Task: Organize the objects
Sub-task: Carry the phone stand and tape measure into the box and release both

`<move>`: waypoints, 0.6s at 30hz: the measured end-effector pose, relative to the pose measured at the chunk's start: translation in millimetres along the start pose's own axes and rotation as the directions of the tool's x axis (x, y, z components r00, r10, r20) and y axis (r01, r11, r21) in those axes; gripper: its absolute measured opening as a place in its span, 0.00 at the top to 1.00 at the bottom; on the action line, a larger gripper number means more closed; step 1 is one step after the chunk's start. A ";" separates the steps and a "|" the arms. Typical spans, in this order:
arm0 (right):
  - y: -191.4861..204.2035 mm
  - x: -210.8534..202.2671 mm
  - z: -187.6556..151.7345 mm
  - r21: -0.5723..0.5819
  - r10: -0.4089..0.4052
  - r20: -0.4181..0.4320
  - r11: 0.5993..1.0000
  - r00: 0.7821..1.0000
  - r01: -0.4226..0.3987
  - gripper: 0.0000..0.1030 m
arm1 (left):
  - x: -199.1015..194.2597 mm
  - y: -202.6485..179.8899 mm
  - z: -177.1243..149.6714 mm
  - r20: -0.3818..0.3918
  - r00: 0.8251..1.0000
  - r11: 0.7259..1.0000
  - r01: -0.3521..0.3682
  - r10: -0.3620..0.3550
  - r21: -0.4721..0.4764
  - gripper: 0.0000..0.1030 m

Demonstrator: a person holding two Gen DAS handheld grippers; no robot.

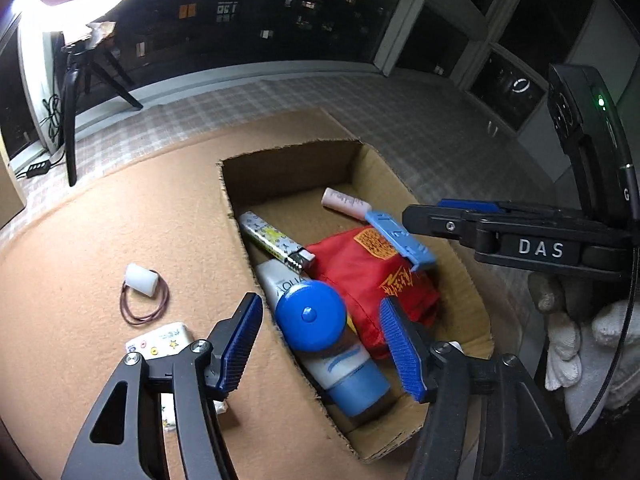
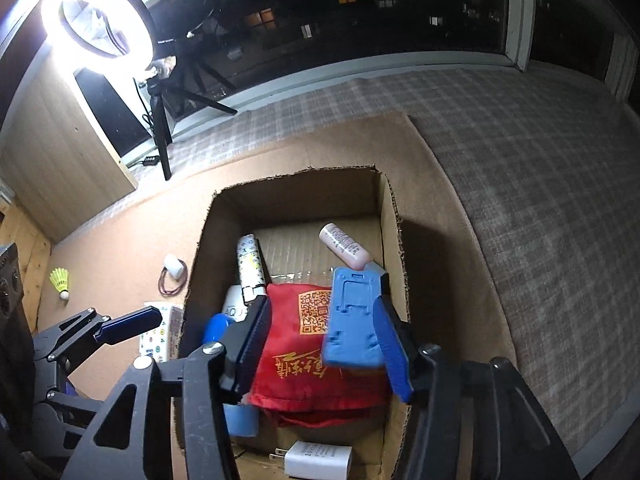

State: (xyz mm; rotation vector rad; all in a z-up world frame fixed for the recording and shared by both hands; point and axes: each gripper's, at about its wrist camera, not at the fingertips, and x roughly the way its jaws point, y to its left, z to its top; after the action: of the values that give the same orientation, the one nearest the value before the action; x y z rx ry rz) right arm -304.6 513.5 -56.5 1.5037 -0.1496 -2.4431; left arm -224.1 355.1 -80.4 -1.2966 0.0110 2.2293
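An open cardboard box (image 1: pixel 460 276) (image 2: pixel 394 216) holds a red cloth bag (image 1: pixel 380 276) (image 2: pixel 296 364), a white tube with a blue cap (image 1: pixel 352 372), a patterned lighter (image 1: pixel 276 242) (image 2: pixel 250 264), a pink tube (image 1: pixel 346 202) (image 2: pixel 344 246) and a white charger (image 2: pixel 318 460). A round blue container (image 1: pixel 310 316) sits between my open left gripper's (image 1: pixel 320 344) fingers, above the box's left wall. My right gripper (image 2: pixel 324 348) is open over the box; a light blue plastic stand (image 2: pixel 352 316) (image 1: pixel 400 236) leans against its right finger.
On the tan mat (image 1: pixel 120 220) left of the box lie a white cylinder with a rubber band (image 1: pixel 141 280) (image 2: pixel 173 267), a patterned tissue pack (image 1: pixel 160 344) (image 2: pixel 158 338) and a yellow shuttlecock (image 2: pixel 60 282). A ring light on a tripod (image 2: pixel 100 20) stands at the far left.
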 end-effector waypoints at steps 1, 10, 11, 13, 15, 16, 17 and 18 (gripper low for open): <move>0.7 -0.1 0.0 0.002 0.009 -0.003 1.000 1.000 -0.009 0.51 | -1.9 1.7 -0.5 0.003 1.000 1.000 -0.006 0.006 -0.003 0.37; 23.1 -4.3 -5.9 -0.002 0.079 0.001 0.997 0.997 -0.079 0.51 | -30.9 36.3 -18.7 0.023 0.998 0.997 -0.051 0.052 -0.049 0.37; 26.3 -4.6 -6.4 -0.003 0.088 0.003 0.996 0.996 -0.088 0.51 | -35.0 42.6 -22.4 0.023 0.998 0.997 -0.058 0.059 -0.057 0.37; 35.5 -5.6 -8.5 -0.008 0.108 0.007 0.994 0.994 -0.108 0.51 | -43.1 56.5 -29.4 0.024 0.997 0.995 -0.069 0.071 -0.078 0.37; 45.9 -5.9 -9.6 -0.017 0.128 0.008 0.992 0.992 -0.128 0.51 | -50.9 70.3 -36.3 0.021 0.996 0.992 -0.079 0.082 -0.096 0.37; 51.0 -5.8 -10.0 -0.021 0.139 0.007 0.990 0.990 -0.139 0.51 | -53.1 75.9 -39.0 0.019 0.996 0.991 -0.085 0.088 -0.104 0.37; 56.6 -5.6 -10.4 -0.023 0.150 0.007 0.988 0.989 -0.150 0.51 | -56.4 83.7 -43.0 0.017 0.995 0.989 -0.092 0.094 -0.115 0.37; 62.7 -5.2 -10.9 -0.026 0.166 0.006 0.986 0.986 -0.166 0.51 | -59.2 88.9 -46.0 0.018 0.995 0.988 -0.094 0.097 -0.124 0.37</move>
State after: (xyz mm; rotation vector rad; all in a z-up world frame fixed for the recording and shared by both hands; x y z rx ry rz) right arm -281.9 455.4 -42.8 1.4113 -0.2343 -2.3114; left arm -206.2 240.2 -80.6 -1.3605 -0.0763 2.3592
